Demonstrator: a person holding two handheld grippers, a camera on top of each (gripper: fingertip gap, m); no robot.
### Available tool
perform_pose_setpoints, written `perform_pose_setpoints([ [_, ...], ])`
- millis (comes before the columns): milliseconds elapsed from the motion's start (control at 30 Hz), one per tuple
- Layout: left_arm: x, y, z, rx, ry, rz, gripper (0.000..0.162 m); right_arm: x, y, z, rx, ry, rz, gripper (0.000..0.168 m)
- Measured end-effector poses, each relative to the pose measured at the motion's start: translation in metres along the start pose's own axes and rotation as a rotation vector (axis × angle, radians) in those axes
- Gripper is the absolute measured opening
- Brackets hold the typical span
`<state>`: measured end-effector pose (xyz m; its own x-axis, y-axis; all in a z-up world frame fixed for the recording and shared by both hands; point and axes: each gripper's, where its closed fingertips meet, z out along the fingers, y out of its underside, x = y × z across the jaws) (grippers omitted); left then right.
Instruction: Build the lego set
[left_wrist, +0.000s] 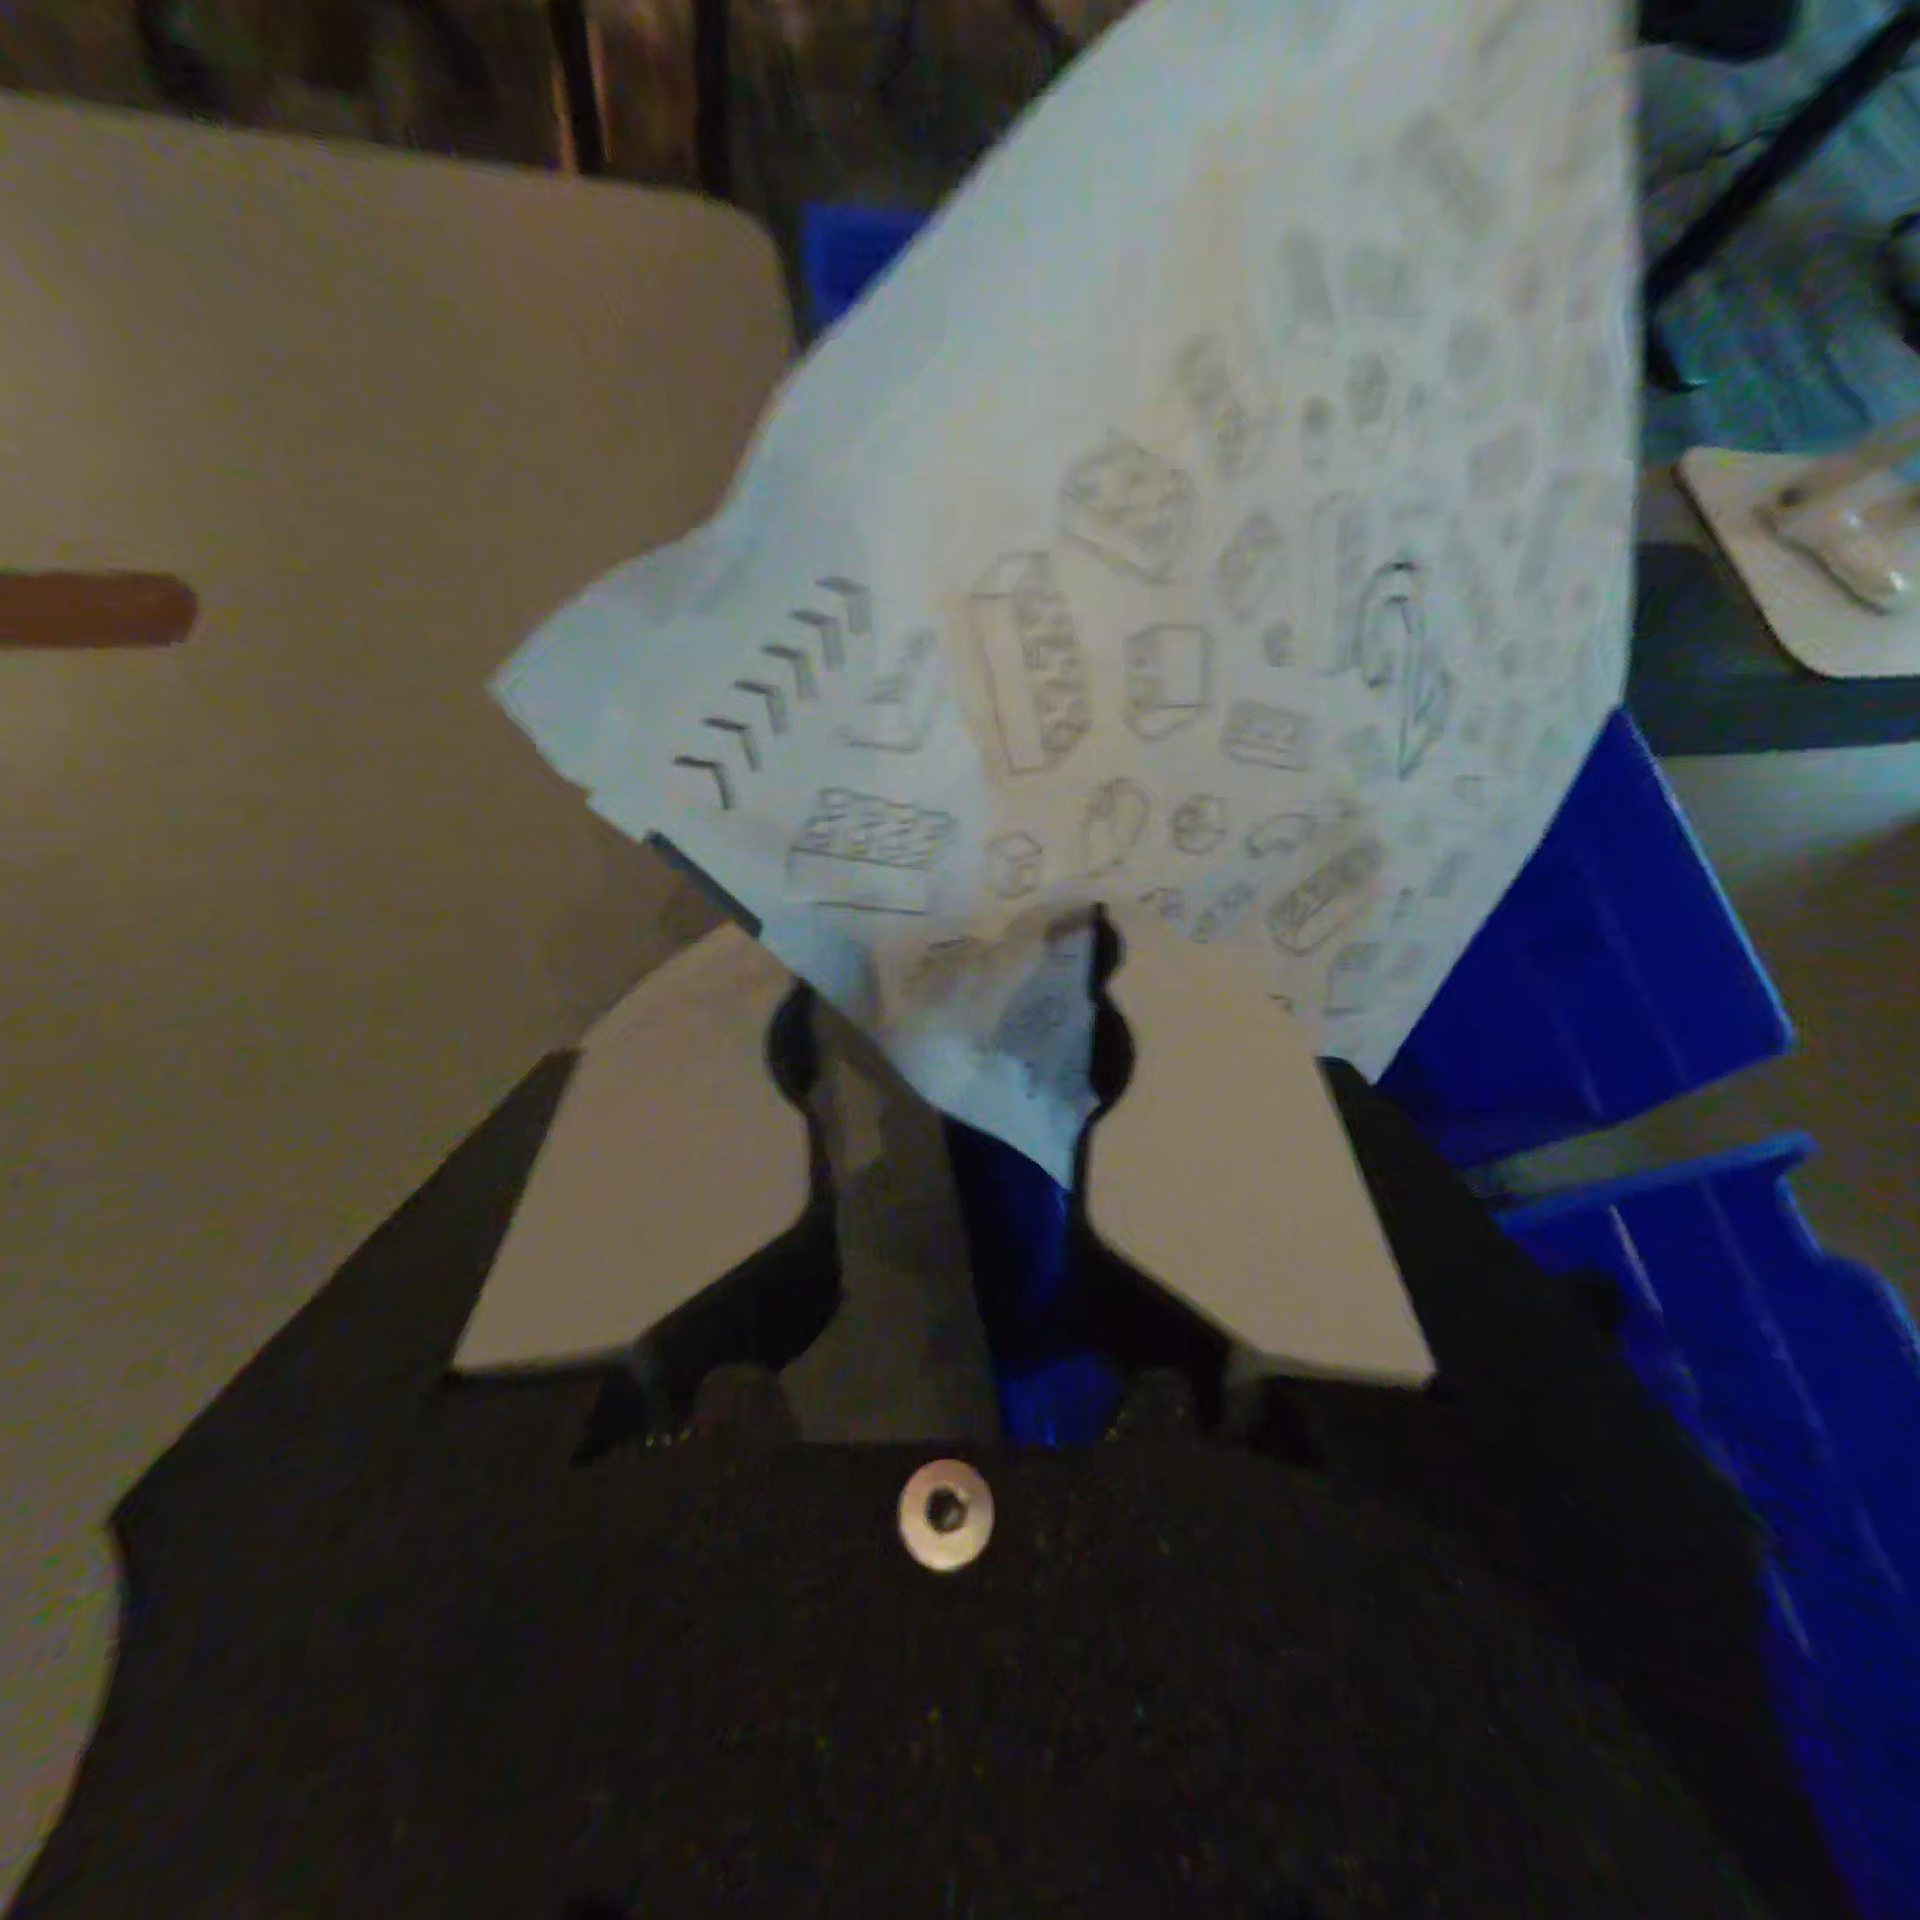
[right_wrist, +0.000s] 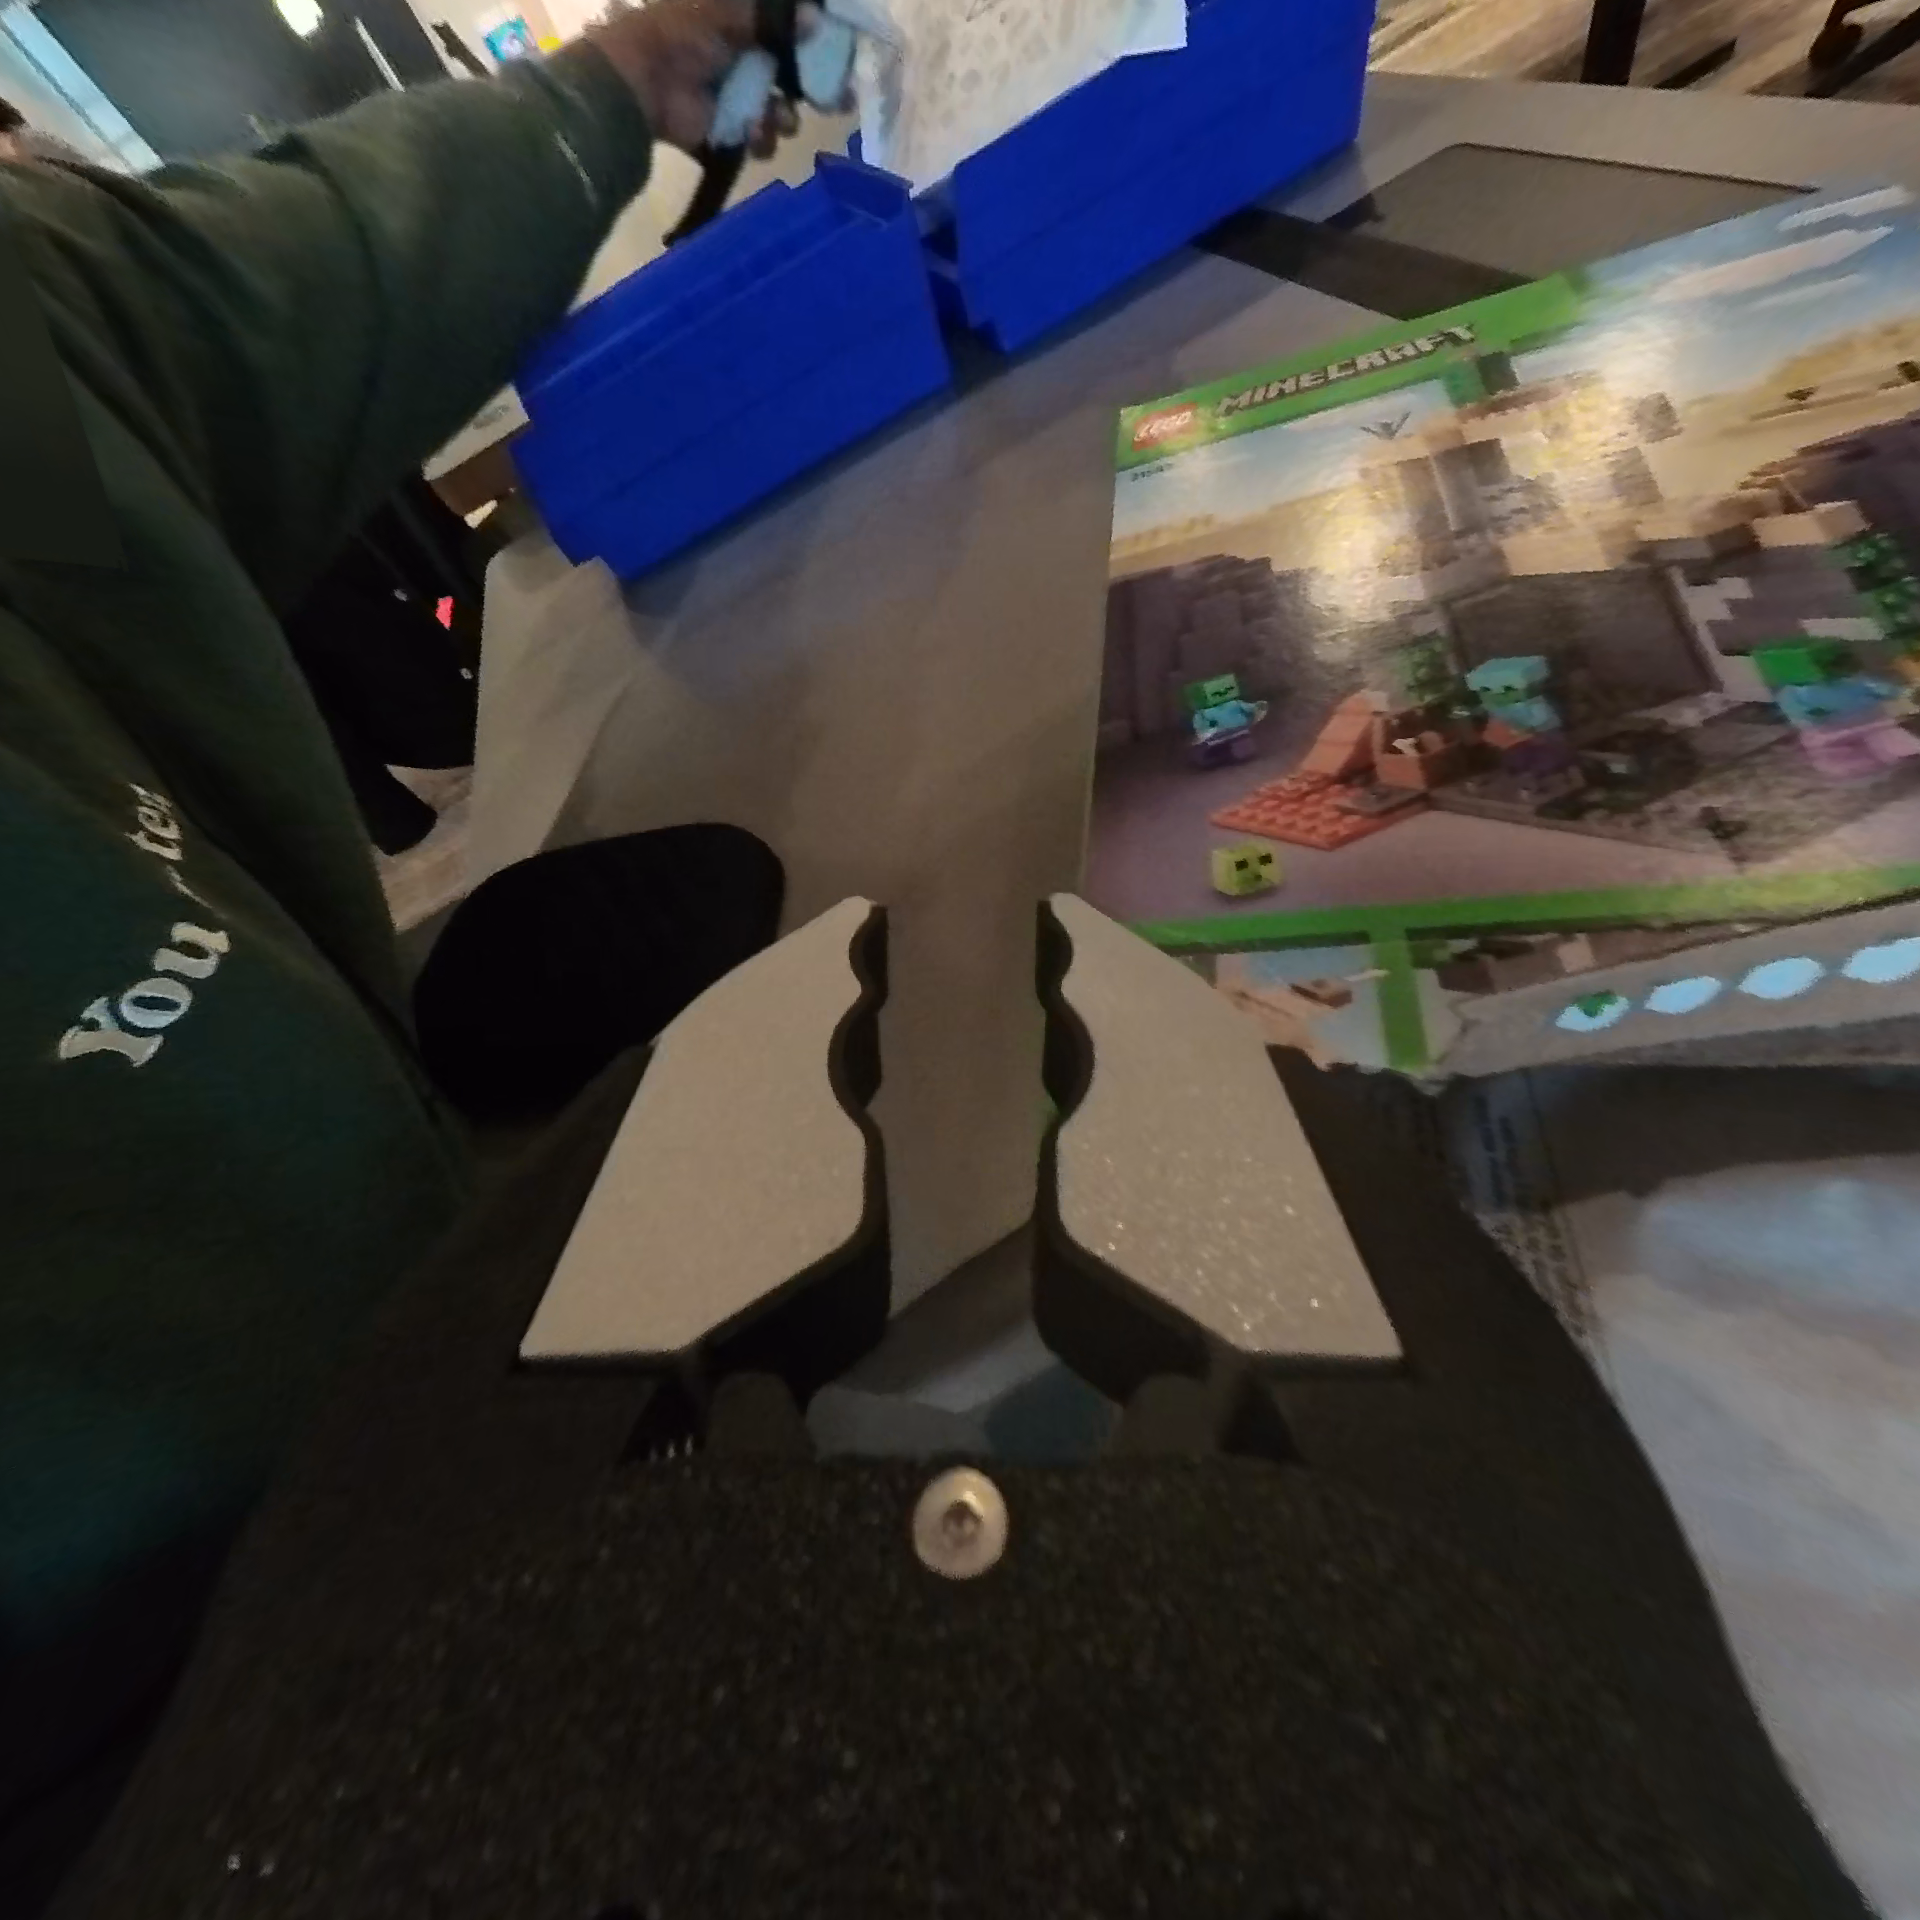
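My left gripper (left_wrist: 951, 956) is shut on the lower edge of a white paper bag (left_wrist: 1195, 520) printed with grey brick drawings, and holds it up in the air over a blue bin (left_wrist: 1558, 987). In the right wrist view the same bag (right_wrist: 997, 62) hangs over the far blue bin (right_wrist: 1164, 177), held from a dark-sleeved arm (right_wrist: 312, 312). My right gripper (right_wrist: 961, 914) is open and empty, low over the grey table (right_wrist: 935, 623), just left of the lego set box (right_wrist: 1507, 644), which lies flat with its picture side up.
A second blue bin (right_wrist: 748, 374) stands at the table's left edge, beside the far one. A pale crumpled sheet (right_wrist: 1766, 1403) lies at the near right. A beige tabletop (left_wrist: 312, 520) fills the left of the left wrist view. A small white plate-like part (left_wrist: 1818, 551) lies far right. The grippers' ends are close to 75 cm from one another.
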<state>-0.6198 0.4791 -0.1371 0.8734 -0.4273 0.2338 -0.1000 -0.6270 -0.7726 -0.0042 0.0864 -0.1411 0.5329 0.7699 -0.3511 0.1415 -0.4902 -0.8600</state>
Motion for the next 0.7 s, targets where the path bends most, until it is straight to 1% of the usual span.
perform_pose_setpoints([
  [67, 0.009, -0.015, -0.003, 0.095, 0.003, 0.069, 0.011, 0.0, 0.001, 0.001, -0.005, -0.004, 0.001, 0.026],
  [100, 0.012, -0.022, -0.007, 0.127, -0.011, 0.099, 0.001, 0.001, 0.002, 0.001, -0.005, -0.007, 0.003, 0.025],
  [167, 0.023, -0.028, -0.012, 0.137, -0.003, 0.122, 0.001, 0.0, 0.001, 0.0, 0.008, -0.019, 0.007, 0.025],
  [233, 0.031, -0.025, -0.015, 0.07, -0.008, 0.127, 0.001, 0.001, 0.0, -0.001, 0.017, -0.023, 0.007, 0.025],
  [300, 0.045, -0.032, -0.024, 0.044, 0.011, 0.068, 0.001, 0.001, 0.0, -0.002, 0.025, -0.029, 0.004, 0.025],
  [333, 0.053, -0.039, -0.031, 0.059, 0.031, 0.013, 0.001, 0.001, 0.0, -0.002, 0.028, -0.032, 0.001, 0.025],
  [433, 0.067, -0.062, -0.048, 0.143, 0.071, -0.174, 0.001, -0.002, 0.0, -0.003, 0.039, -0.046, -0.011, 0.025],
  [533, 0.076, -0.088, -0.062, 0.282, 0.112, -0.343, 0.001, -0.005, -0.001, -0.003, 0.052, -0.063, -0.02, 0.025],
  [600, 0.072, -0.1, -0.068, 0.381, 0.114, -0.457, 0.001, -0.007, -0.003, -0.004, 0.059, -0.073, -0.029, 0.025],
  [700, 0.059, -0.106, -0.071, 0.498, 0.107, -0.621, 0.0, -0.009, -0.003, -0.004, 0.061, -0.082, -0.039, 0.026],
])
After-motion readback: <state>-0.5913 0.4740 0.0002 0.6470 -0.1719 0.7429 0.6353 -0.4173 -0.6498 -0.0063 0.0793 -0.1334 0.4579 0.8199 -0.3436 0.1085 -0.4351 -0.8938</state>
